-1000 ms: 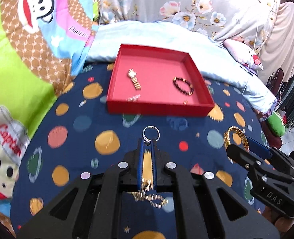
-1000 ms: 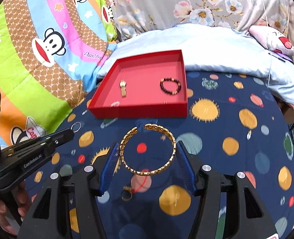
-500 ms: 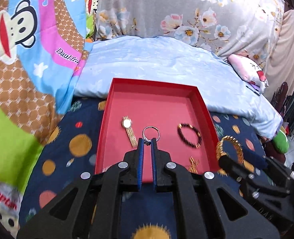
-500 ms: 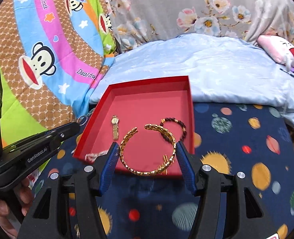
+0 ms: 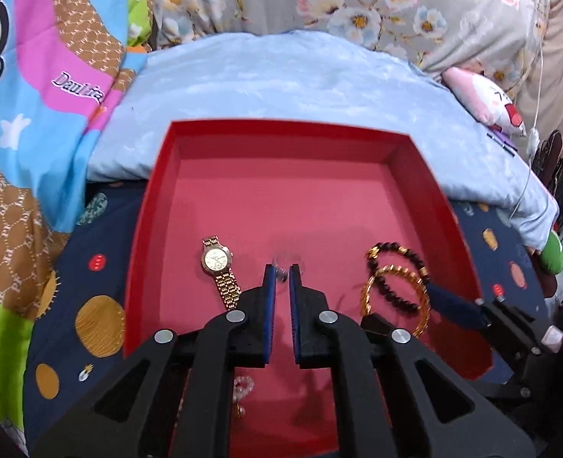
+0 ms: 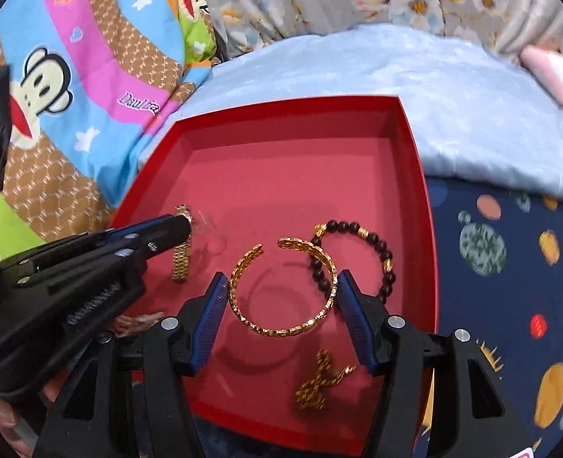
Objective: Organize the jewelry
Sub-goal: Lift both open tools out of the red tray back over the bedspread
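Red tray (image 5: pixel 430 175) on planet-print bedspread (image 6: pixel 510 267), left jaws slightly parted, right jaws pinching gold bangle (image 6: pixel 281 286)

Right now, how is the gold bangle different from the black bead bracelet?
The gold bangle is shiny chain-patterned metal; the bead bracelet is dark round beads with a few gold ones. The bangle has an open gap; the beads make a closed loop. The bangle sits between the right gripper fingers; the beads lie free. Both are over the red tray.
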### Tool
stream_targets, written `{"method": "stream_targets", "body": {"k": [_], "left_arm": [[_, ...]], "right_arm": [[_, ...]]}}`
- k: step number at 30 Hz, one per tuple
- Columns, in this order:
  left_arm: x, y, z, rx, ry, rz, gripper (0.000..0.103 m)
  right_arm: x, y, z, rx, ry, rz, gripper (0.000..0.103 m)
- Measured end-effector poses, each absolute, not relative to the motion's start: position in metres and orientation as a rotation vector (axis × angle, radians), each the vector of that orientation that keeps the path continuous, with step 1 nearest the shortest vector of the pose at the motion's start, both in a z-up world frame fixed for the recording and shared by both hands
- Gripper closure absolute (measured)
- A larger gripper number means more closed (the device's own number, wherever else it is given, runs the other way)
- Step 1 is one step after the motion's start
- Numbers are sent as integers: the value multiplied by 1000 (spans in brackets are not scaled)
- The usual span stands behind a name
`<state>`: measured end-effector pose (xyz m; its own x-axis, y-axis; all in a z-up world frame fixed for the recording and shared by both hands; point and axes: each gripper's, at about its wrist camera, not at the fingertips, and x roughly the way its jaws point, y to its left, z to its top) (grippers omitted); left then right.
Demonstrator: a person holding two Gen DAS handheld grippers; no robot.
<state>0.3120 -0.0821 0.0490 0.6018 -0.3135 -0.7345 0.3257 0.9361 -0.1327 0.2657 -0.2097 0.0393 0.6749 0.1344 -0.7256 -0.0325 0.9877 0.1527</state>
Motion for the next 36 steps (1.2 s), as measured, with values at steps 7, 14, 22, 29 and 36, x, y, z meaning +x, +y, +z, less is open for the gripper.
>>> {"method": "stream_targets", "body": {"k": [7,14,22,29,36], "left_arm": [[309,-69,49,-26,822,-313,45],[262,-26,75,-103,792,-281,45],[174,1,72,-77,817,-234,44],[106,16,48,-77,883,-203,44],[67,17,28,-52,924,-194,44]], "right_arm": [[258,-210,48,91,779,64,43],[190,-234,78,198,702,55,42],[98,-240,78,240,740,38,42],[33,-221,53,224,821,62,42],[4,-200,30,194,887,96,47]]}}
